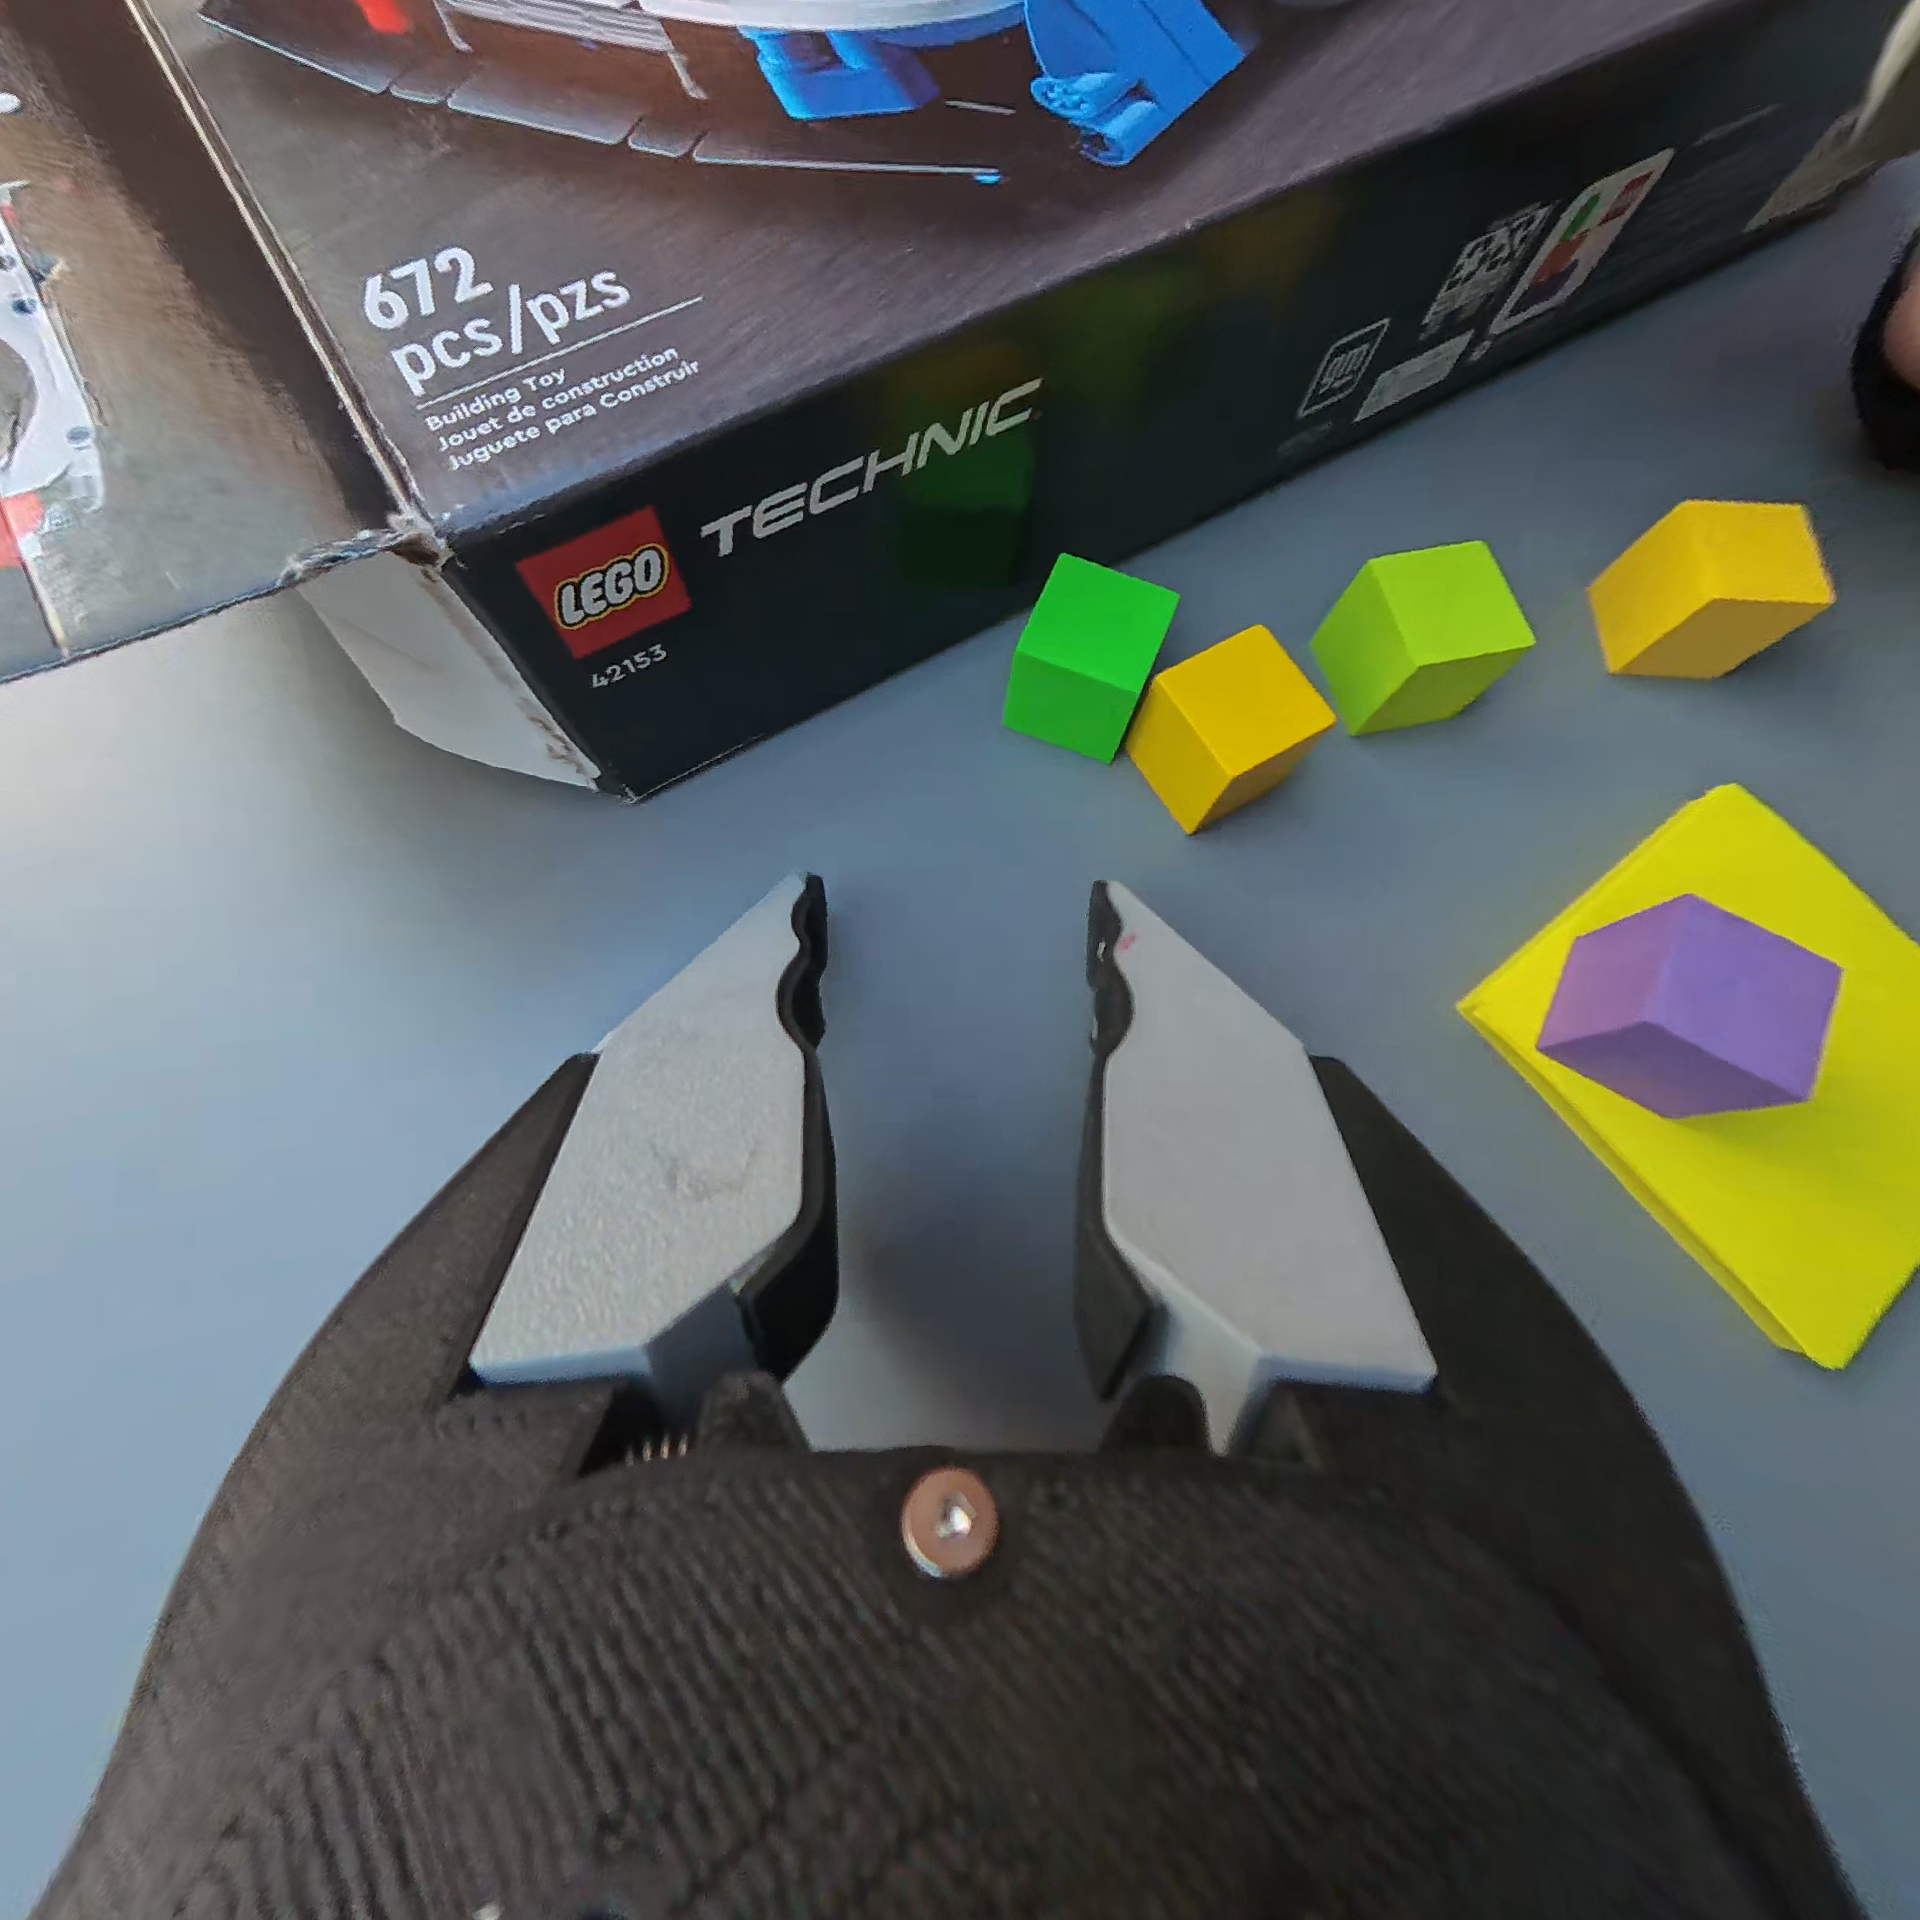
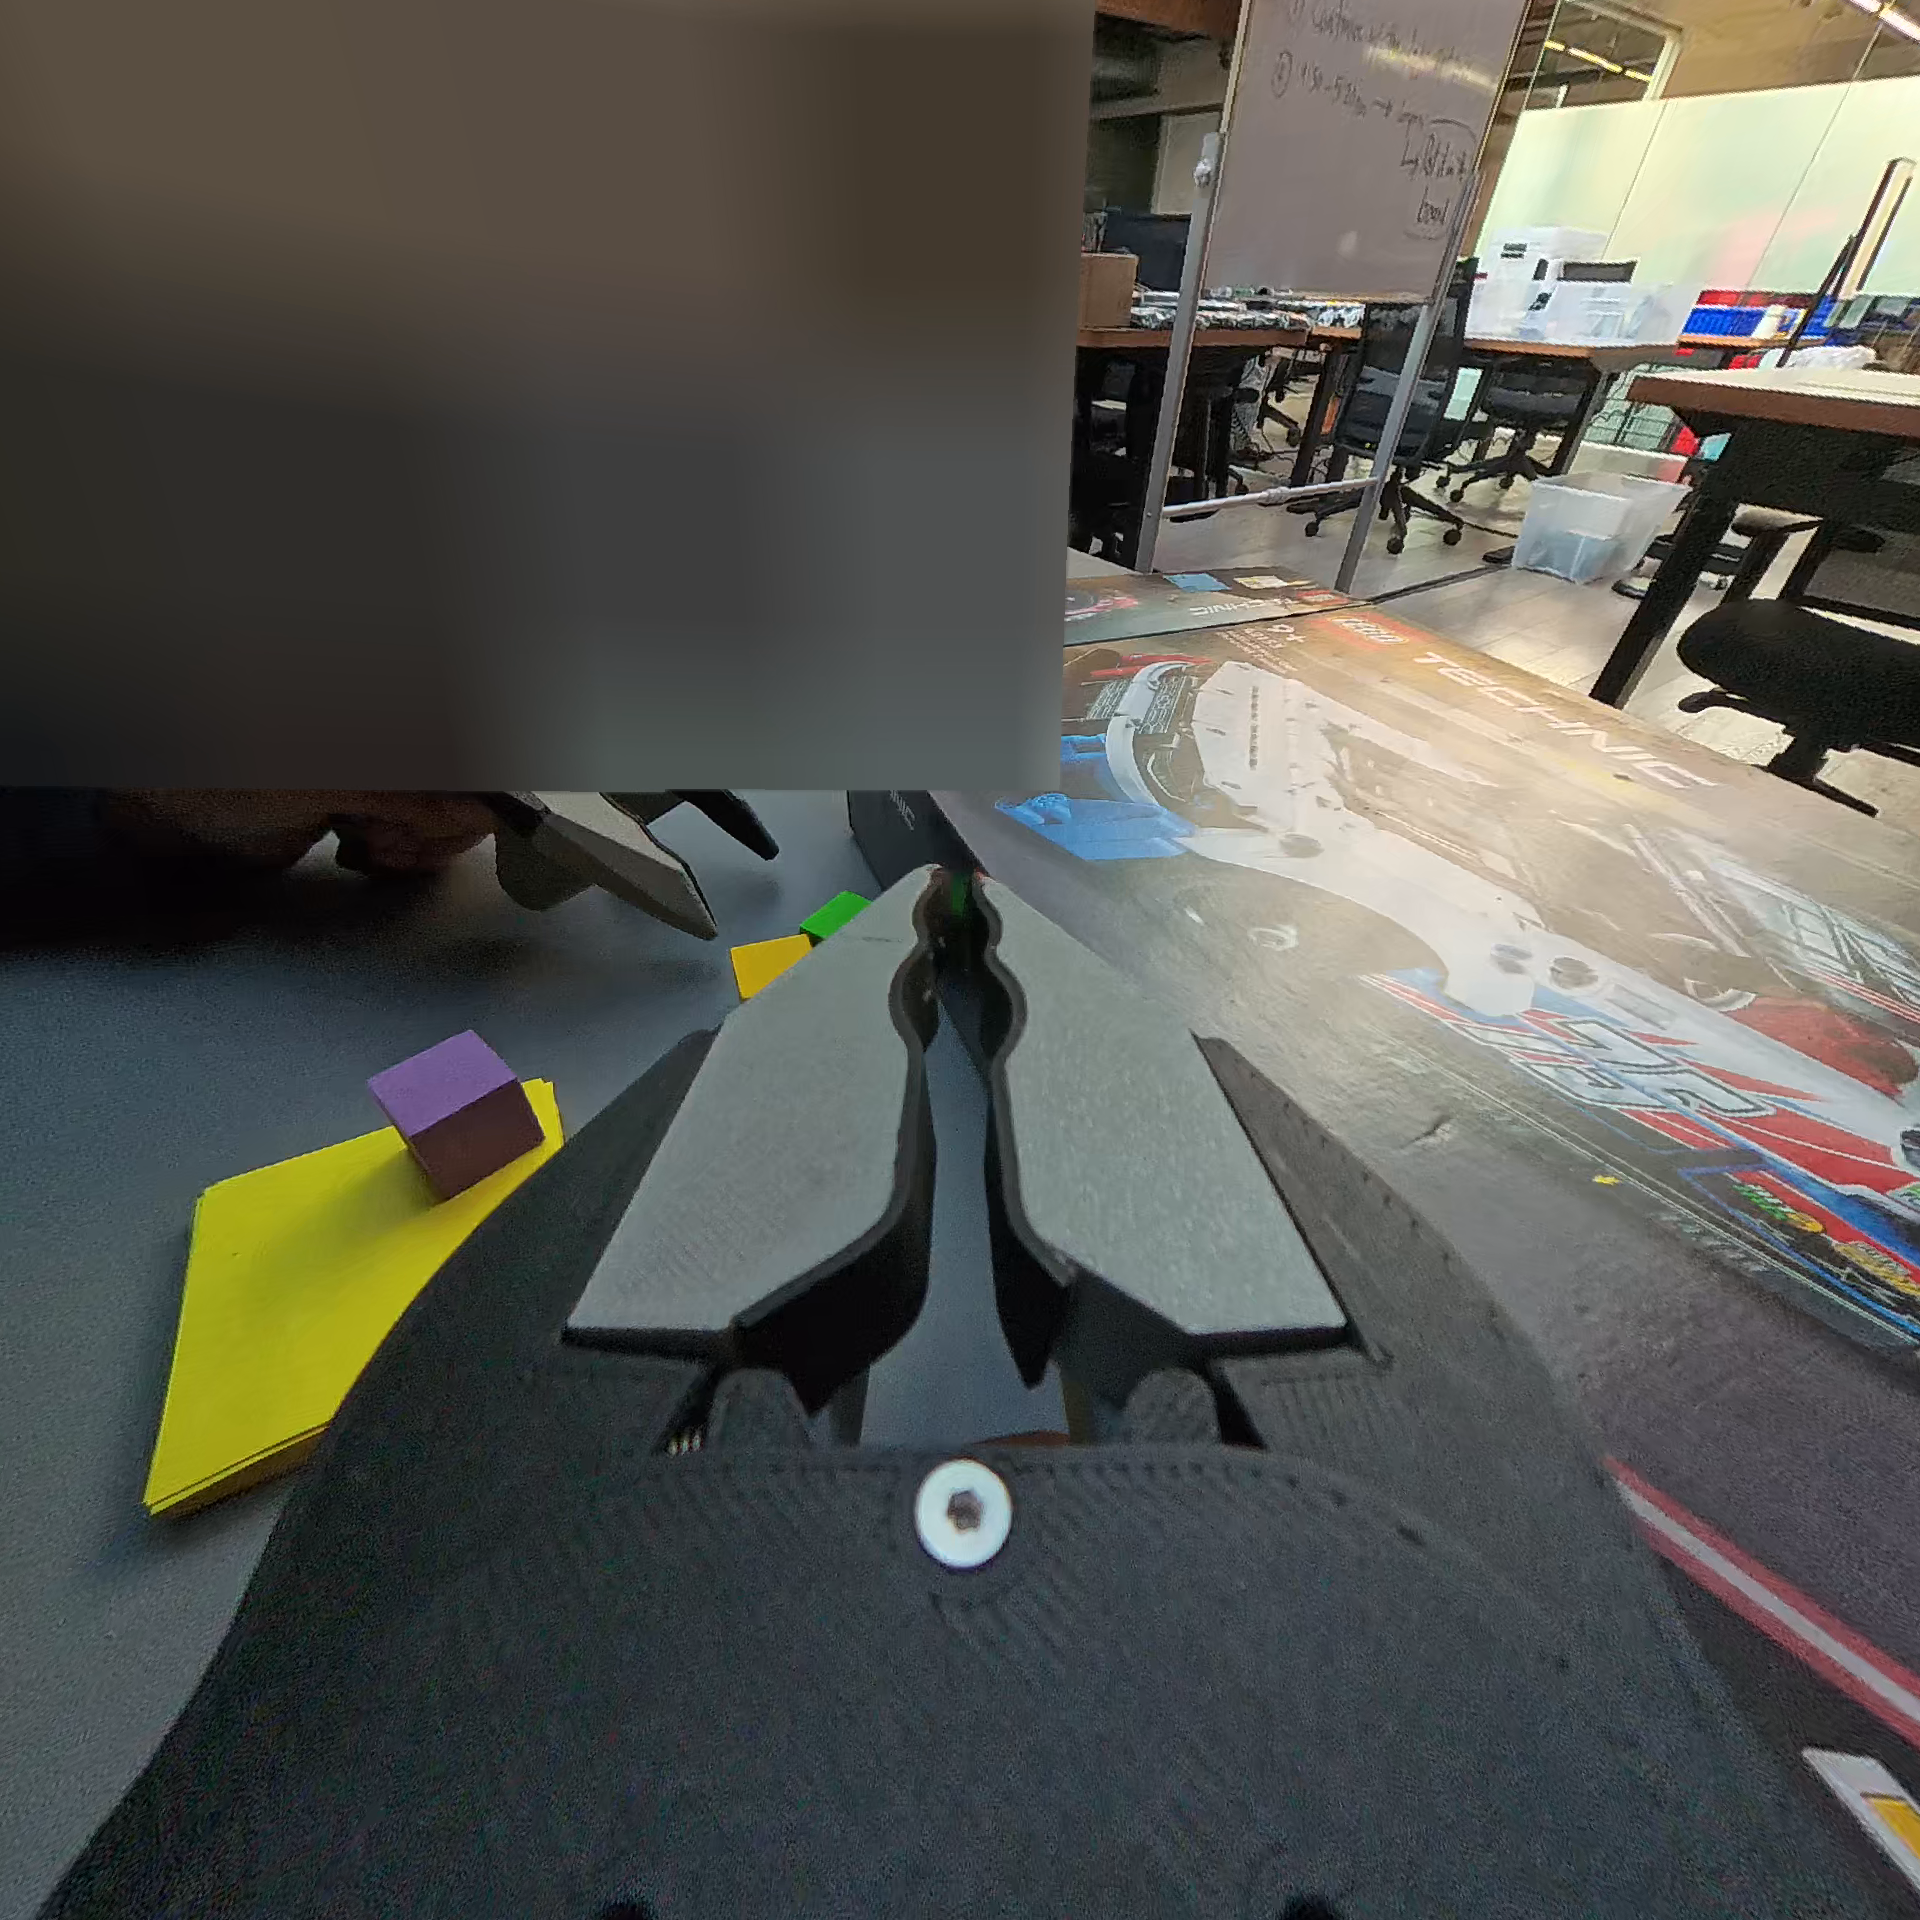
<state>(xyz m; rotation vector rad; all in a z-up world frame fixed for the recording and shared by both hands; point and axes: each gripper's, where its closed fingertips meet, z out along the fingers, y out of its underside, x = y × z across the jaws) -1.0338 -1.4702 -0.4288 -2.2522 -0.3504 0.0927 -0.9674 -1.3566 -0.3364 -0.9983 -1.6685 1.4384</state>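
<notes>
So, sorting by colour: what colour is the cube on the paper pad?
Purple cube, clearest in the left wrist view.

I count five cubes on my table [image 1: 312,1039]: two green cubes [image 1: 1086,657] [image 1: 1423,636], two orange-yellow cubes [image 1: 1226,727] [image 1: 1709,587] and one purple cube [image 1: 1688,1006]. There is one stack of yellow paper squares [image 1: 1766,1195], one big printed toy box [image 1: 831,343], and my two grippers [image 1: 956,914] [image 2: 956,904].
</notes>
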